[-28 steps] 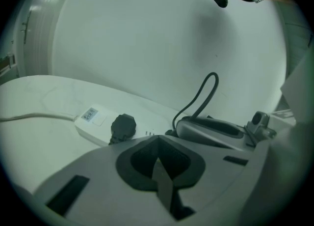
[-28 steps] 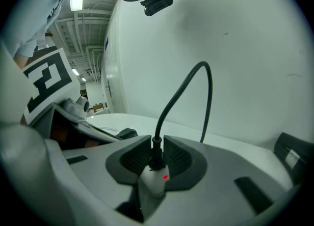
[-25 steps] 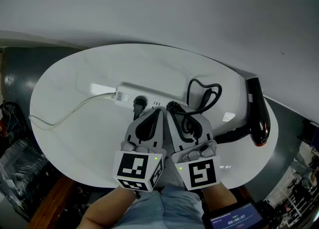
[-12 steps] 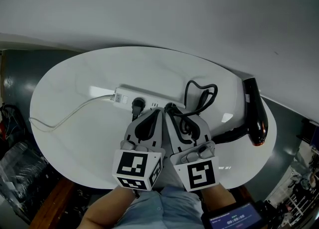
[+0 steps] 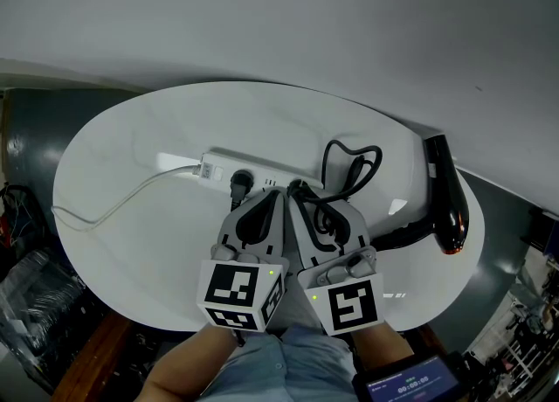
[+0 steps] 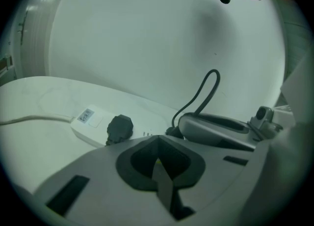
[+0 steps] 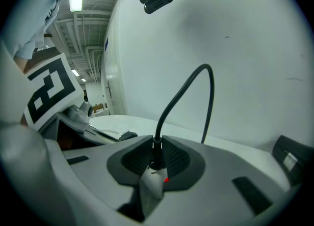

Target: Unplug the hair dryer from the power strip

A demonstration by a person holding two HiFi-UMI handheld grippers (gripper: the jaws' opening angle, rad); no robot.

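A white power strip (image 5: 223,167) lies across the middle of the white oval table (image 5: 131,129). One black plug (image 5: 240,183) sits in it near its left end. My right gripper (image 5: 297,190) has just been closing and is shut on the hair dryer's black plug (image 7: 156,152) where its cord (image 5: 354,169) rises and loops away. The cord runs to the black hair dryer (image 5: 450,208) lying at the table's right edge. My left gripper (image 5: 276,192) stands beside the right one at the strip, jaws together with nothing between them. The left gripper view shows the strip (image 6: 88,122) just ahead.
The strip's white cable (image 5: 113,204) trails off the table's left edge. A pale wall stands close behind the table. Dark clutter lies on the floor at left, and a small lit screen (image 5: 410,384) is at bottom right.
The right gripper's jaws have drawn in around the hair dryer's plug. Both hands stay where they were; the view only shifted slightly.
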